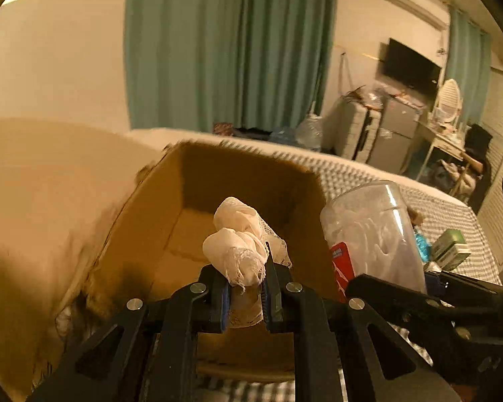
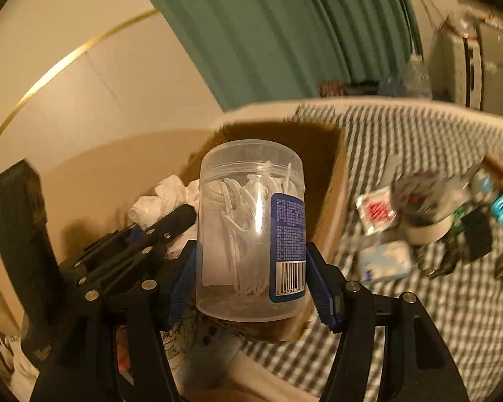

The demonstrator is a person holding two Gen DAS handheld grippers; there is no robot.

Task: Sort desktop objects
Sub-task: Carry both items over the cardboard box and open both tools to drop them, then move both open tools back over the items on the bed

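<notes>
Lace cloth (image 1: 243,251): soft, light, pinched in left tongs (image 1: 246,298); clear jar (image 2: 251,231): rigid, slick, light, clamped mid-wall by right tongs (image 2: 251,284).

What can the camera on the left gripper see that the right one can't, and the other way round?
Only the left view: the television, the oval mirror, the box's bare floor. Only the right view: the jar's barcode label, the packets and tape roll on the checked cloth. Both: the cardboard box, white lace cloth, clear jar, green curtain.
</notes>
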